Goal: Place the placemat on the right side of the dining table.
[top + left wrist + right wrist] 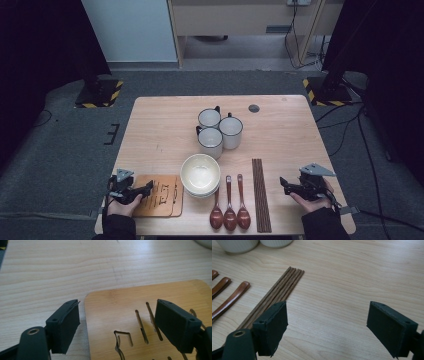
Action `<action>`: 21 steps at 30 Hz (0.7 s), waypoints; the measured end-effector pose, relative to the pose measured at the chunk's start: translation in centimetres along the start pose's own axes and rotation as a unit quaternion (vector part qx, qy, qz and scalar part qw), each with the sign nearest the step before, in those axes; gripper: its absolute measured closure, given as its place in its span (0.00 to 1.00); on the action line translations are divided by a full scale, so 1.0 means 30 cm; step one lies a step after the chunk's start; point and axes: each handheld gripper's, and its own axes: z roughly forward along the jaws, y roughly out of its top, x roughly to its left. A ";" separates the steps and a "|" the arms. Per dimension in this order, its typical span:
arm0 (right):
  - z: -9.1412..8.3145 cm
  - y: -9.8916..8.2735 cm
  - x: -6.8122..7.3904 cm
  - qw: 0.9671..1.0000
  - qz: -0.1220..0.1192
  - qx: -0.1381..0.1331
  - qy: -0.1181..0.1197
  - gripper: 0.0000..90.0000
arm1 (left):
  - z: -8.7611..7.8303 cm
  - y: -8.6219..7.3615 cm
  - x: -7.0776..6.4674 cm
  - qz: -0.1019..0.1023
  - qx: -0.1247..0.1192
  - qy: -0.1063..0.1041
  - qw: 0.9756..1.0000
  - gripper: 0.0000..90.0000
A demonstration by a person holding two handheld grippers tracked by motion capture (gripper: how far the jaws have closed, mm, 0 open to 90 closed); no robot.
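Note:
A stack of slotted wooden coasters [162, 195] [120, 300] lies at the table's front left. My left gripper [148, 188] [117, 312] hovers low over the stack's near-left corner with its jaws open, one over the bare table and one over the wood, nothing between them. My right gripper [283, 183] [328, 312] stands open above bare tabletop, just right of a bundle of dark chopsticks [261, 195] [284, 287]. Three brown spoons [229, 202] [237, 293] lie side by side left of the chopsticks.
A stack of cream bowls [200, 172] sits front centre, between the coasters and the spoons. Three white mugs [220, 131] [237, 243] cluster behind it. A round grey cap [254, 108] marks the wooden table [160, 125] near its far edge.

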 end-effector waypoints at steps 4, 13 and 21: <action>-0.012 0.009 0.027 1.000 -0.002 -0.011 0.013 0.20 | -0.023 -0.003 0.004 0.004 -0.006 0.003 1.000 0.22; -0.033 0.020 0.083 0.999 -0.005 -0.017 0.026 0.20 | -0.085 -0.045 0.037 -0.003 -0.017 0.006 1.000 0.30; -0.042 0.021 0.124 0.999 -0.007 -0.021 0.044 0.20 | -0.115 -0.074 0.071 0.000 -0.009 0.017 1.000 0.36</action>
